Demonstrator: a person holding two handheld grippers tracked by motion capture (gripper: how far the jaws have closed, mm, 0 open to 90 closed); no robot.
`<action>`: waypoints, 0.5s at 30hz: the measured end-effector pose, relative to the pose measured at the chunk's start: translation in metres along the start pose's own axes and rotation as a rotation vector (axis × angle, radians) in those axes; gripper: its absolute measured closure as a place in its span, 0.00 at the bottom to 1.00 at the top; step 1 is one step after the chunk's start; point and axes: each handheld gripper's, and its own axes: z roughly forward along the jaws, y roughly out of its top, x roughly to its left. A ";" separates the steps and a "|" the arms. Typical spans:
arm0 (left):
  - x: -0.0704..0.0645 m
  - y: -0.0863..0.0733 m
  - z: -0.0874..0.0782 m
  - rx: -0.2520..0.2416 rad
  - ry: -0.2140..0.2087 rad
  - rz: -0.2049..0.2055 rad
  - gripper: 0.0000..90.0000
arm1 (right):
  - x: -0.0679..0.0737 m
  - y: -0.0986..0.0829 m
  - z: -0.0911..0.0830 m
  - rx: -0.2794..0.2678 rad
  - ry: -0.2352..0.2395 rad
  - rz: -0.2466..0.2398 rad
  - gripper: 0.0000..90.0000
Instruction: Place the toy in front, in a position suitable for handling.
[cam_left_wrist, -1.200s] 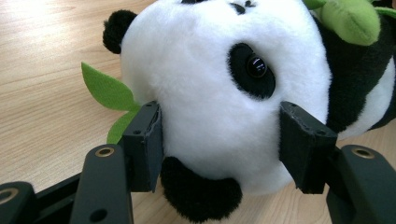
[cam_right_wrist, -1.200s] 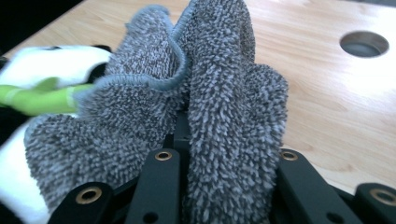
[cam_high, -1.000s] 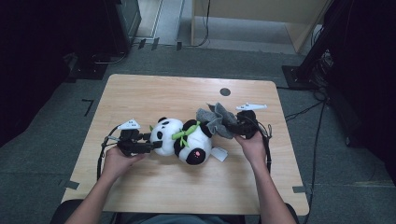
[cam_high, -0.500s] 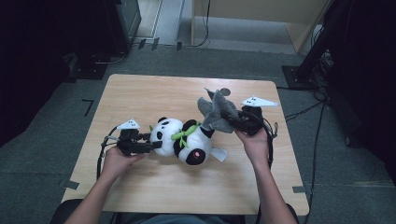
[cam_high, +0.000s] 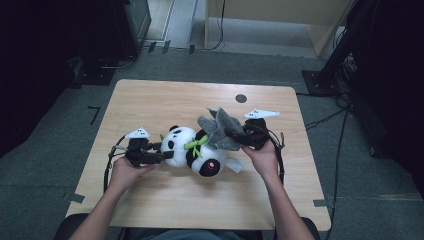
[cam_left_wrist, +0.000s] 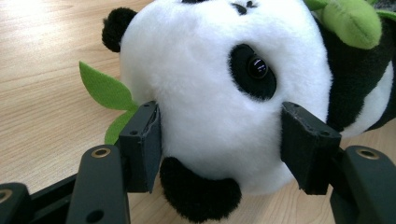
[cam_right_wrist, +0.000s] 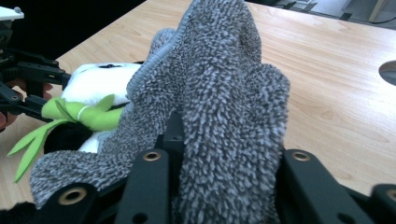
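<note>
At frame centre, the left tool (cam_high: 159, 156) clamps the panda's head (cam_left_wrist: 215, 93), jaws wide; the right tool (cam_high: 239, 135) pinches the grey cloth (cam_right_wrist: 219, 93).

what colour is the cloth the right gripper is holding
Grey cloth, fuzzy, clearest in the right gripper view.

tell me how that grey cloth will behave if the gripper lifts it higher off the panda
Probably floppy: the grey cloth already bunches and folds in the right gripper, drooping onto the panda. Likely light for its size. Its shaggy pile looks grippy, so slipping out seems unlikely.
</note>
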 end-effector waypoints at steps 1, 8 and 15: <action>0.000 0.000 0.000 0.001 0.000 0.001 0.41 | -0.001 -0.001 -0.001 0.000 0.001 0.007 0.76; 0.000 0.001 0.000 0.003 0.002 0.003 0.41 | -0.011 -0.007 -0.004 0.016 -0.020 0.030 0.79; 0.000 0.001 0.000 0.007 -0.002 0.002 0.40 | -0.024 -0.015 -0.008 0.042 -0.075 0.062 0.79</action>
